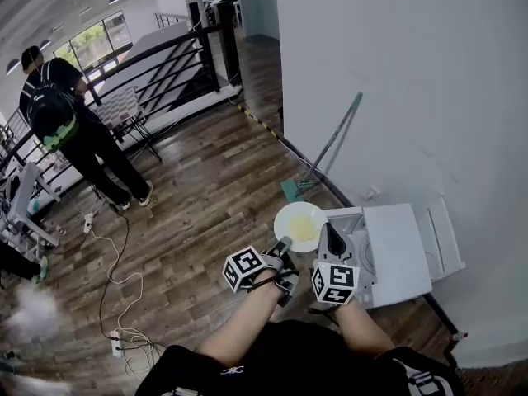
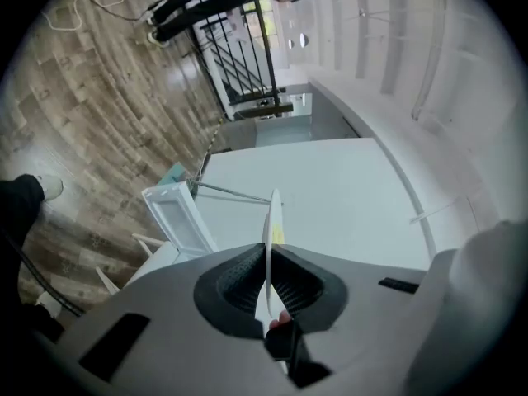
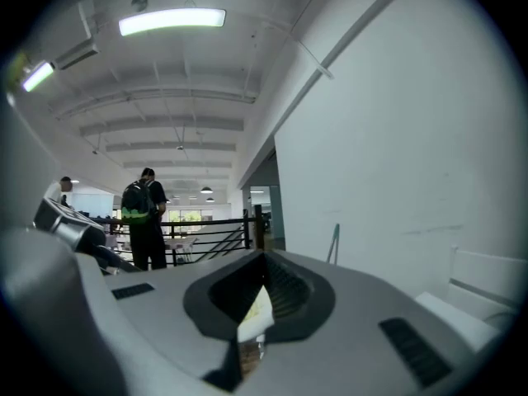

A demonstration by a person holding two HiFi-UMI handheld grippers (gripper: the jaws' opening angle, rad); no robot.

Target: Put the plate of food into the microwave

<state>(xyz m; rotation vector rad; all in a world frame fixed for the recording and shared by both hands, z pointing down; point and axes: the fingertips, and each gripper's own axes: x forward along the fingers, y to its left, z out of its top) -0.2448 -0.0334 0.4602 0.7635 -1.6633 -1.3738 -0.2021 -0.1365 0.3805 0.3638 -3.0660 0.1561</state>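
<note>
A white plate (image 1: pixel 299 226) with yellow food (image 1: pixel 304 225) hangs level over the wooden floor, just left of the white microwave (image 1: pixel 396 254). My left gripper (image 1: pixel 284 244) is shut on the plate's near-left rim. My right gripper (image 1: pixel 328 236) is shut on its right rim, next to the microwave's front. In the left gripper view the plate (image 2: pixel 271 221) shows edge-on, pinched between the ribbed pads, with the microwave (image 2: pixel 165 246) low at the left. In the right gripper view a corner of the plate (image 3: pixel 258 312) sits between the jaws, and the microwave (image 3: pixel 487 295) is at the right.
A white wall (image 1: pixel 412 81) runs along the right. A green-handled mop (image 1: pixel 326 151) leans on it behind the microwave. A person with a backpack (image 1: pixel 62 114) stands far left by a black railing (image 1: pixel 165 60). Cables and a power strip (image 1: pixel 115 337) lie on the floor.
</note>
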